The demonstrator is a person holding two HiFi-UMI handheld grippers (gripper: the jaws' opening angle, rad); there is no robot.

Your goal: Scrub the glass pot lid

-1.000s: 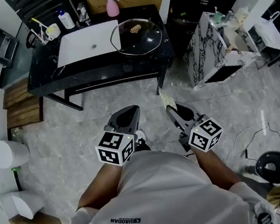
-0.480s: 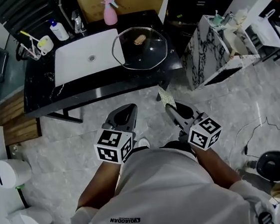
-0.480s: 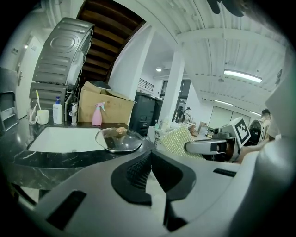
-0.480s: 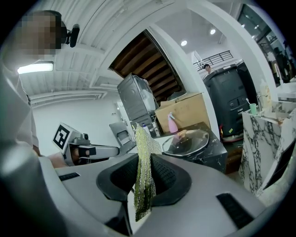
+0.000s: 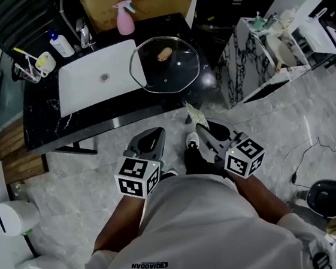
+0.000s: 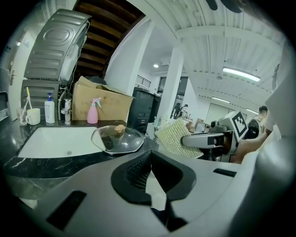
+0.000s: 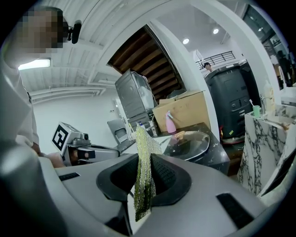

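Gripping scrub pad (image 5: 198, 117) — right tongs (image 5: 200, 129); left tongs (image 5: 155, 133) closed, empty; cup (image 5: 45, 63) holds brush (image 5: 21, 52) — lid (image 5: 166, 65) by sink (image 5: 98, 79).

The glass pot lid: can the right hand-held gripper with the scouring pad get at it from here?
Probably, after a step closer. The glass pot lid lies uncovered on the black counter; the right hand-held gripper, shut on the scouring pad, points toward it, with only floor between.
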